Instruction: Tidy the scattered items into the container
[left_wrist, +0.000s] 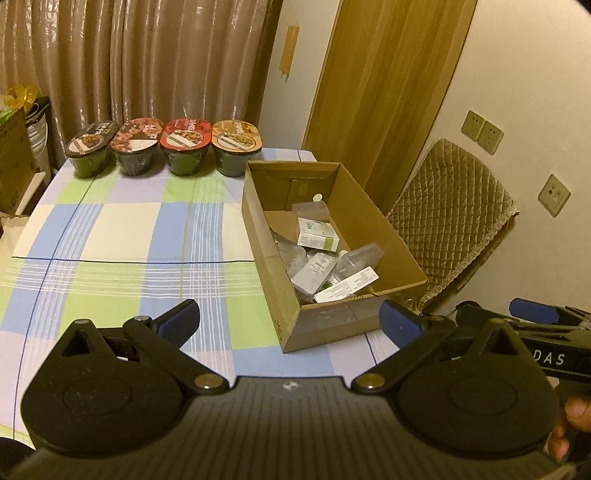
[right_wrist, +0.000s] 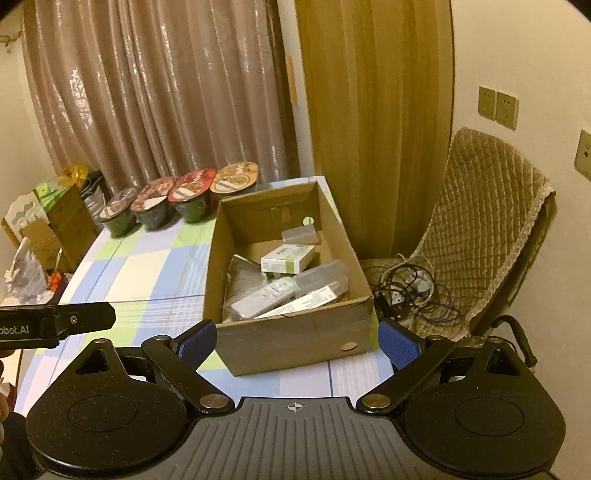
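An open cardboard box (left_wrist: 275, 291) (right_wrist: 291, 341) stands on the checked tablecloth at the table's right side. Inside it lie a white and green carton (left_wrist: 317, 232) (right_wrist: 288, 258), clear plastic cases (left_wrist: 360, 258) (right_wrist: 321, 275), a grey flat pack (left_wrist: 314, 273) (right_wrist: 264, 297) and a white labelled strip (left_wrist: 347, 286) (right_wrist: 301, 304). My left gripper (left_wrist: 290, 319) is open just short of the box's near left corner, holding nothing. My right gripper (right_wrist: 297, 341) is open in front of the box's near wall, also holding nothing. The right gripper's blue fingers (left_wrist: 533, 312) show at the right of the left wrist view.
Several sealed food bowls (left_wrist: 166, 147) (right_wrist: 177, 199) line the table's far edge by the curtain. A quilted chair (left_wrist: 450, 218) (right_wrist: 487, 236) with tangled cables (right_wrist: 410, 291) stands right of the table. Cartons and bags (right_wrist: 48, 229) sit left of the table. A hand (left_wrist: 570, 424) holds the right tool.
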